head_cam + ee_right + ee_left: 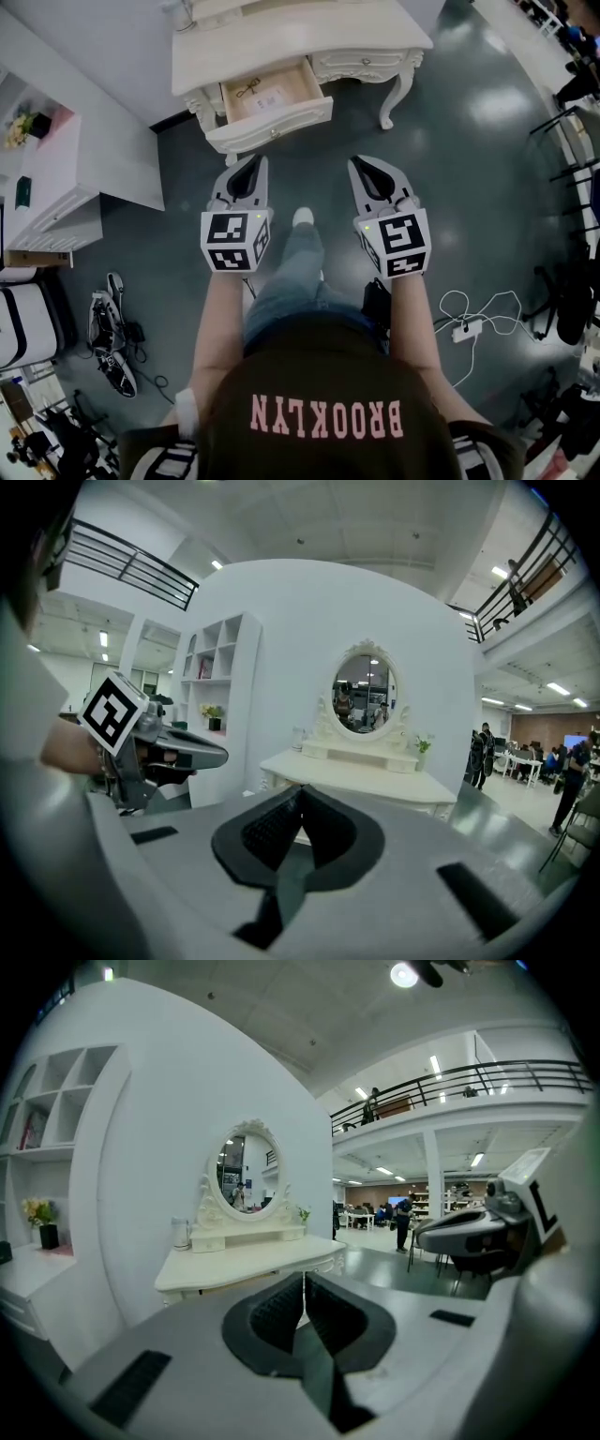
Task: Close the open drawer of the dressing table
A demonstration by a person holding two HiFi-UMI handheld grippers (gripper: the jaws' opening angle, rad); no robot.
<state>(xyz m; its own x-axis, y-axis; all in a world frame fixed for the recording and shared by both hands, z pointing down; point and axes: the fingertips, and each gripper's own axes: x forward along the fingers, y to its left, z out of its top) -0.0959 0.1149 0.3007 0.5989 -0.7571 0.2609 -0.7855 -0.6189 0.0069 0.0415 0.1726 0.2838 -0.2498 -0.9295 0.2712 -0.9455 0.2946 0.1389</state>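
Dressing table (375, 33): stands ahead of both sets of fingertips, apart from them; task is at approach stage, no closing done. Drawer (274, 124): pulled well out w/ contents showing, front panel just beyond the left gripper (254, 162) tips and ahead-left of the right gripper (362, 165) tips, touching neither. Both grippers: jaws pressed together, nothing between them; left to do: bring tips to drawer front & push in flush.

Dressing table (281, 42) (drawer (267, 97) open) stands on floor (469, 141).
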